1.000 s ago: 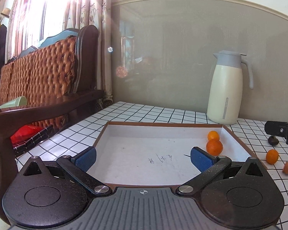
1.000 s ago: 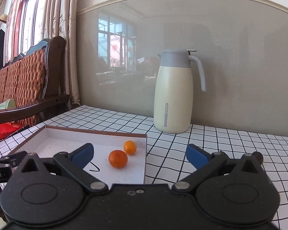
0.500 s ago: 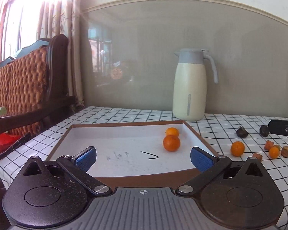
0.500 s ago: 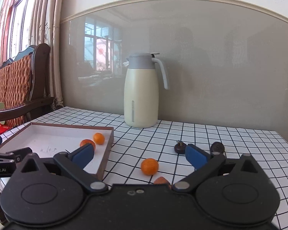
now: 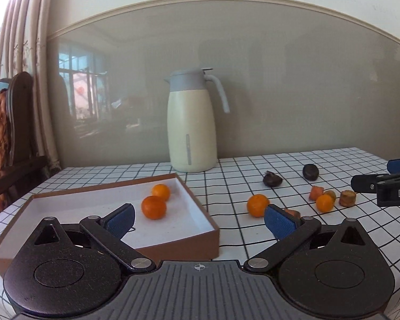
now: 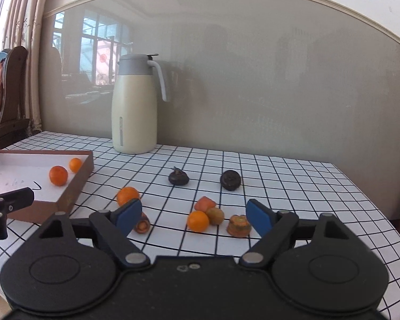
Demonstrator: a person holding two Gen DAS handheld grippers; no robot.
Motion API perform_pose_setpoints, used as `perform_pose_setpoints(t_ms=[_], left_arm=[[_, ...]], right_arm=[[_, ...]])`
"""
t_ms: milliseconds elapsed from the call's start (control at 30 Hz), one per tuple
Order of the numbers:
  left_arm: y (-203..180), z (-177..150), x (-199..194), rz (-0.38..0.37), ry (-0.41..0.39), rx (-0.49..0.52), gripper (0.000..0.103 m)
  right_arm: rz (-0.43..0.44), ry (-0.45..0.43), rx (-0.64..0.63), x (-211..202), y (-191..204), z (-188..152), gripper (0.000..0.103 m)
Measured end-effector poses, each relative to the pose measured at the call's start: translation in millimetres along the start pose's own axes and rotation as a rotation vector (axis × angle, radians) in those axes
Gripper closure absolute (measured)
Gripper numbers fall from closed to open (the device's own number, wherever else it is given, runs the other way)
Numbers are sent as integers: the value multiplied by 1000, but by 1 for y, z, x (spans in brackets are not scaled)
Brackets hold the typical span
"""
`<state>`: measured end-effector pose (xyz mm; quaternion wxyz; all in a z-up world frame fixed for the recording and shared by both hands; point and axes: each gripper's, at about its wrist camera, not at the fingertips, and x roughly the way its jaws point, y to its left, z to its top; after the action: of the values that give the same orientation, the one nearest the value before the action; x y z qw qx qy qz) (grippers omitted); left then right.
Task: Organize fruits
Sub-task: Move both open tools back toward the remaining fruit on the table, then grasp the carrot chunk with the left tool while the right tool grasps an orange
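above table [image 6: 280,176], right hand-held gripper [image 6: 194,214] closing, empty

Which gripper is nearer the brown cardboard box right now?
Left. The left gripper hangs over the box's near right corner; the right gripper, jaws closing on nothing, sits well off its right side.

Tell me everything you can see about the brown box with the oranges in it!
The box is a shallow, open tray with no lid in sight. It looks like cardboard, brown on the outside walls and white inside, with a small dark scribble on its floor. It lies flat on the checked tablecloth, at the table's left end, left of the cream jug. Two oranges sit in it near its far right corner, a bigger one and a smaller one behind it, side by side. Neither gripper touches the box.
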<state>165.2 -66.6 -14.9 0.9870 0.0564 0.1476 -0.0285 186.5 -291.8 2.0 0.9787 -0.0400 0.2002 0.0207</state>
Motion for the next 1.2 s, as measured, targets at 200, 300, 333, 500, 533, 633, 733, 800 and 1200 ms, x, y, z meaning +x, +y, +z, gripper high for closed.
perform_pose_setpoints(t_ms=[200,300,333,500,533,633,733,800,1200], left_arm=[[-35,0,14,-65,8,41,0],[-48,0,23,-81,16,54,0],[-52,0,26,-85,22,56,1],[-68,-1,46,-118,59,63,16],[-71,-2,50,-124,66,66,16],[-80,-4,65,-137,97,77,20],[-85,-7,76,-146,135,70,29],[-86,-8,83,-161,148,56,31],[-94,-4,113,-196,211,51,44]], right_arm=[[-39,18,14,12,-19,-8,31],[-50,42,11,22,-24,-12,37],[-49,43,10,25,-25,-13,39],[-19,62,11,39,-27,-17,47],[-12,72,12,43,-27,-17,51],[10,84,10,52,-23,-18,57],[19,90,3,59,-21,-17,62],[15,98,14,64,-24,-18,63],[68,150,57,89,-24,-19,76]])
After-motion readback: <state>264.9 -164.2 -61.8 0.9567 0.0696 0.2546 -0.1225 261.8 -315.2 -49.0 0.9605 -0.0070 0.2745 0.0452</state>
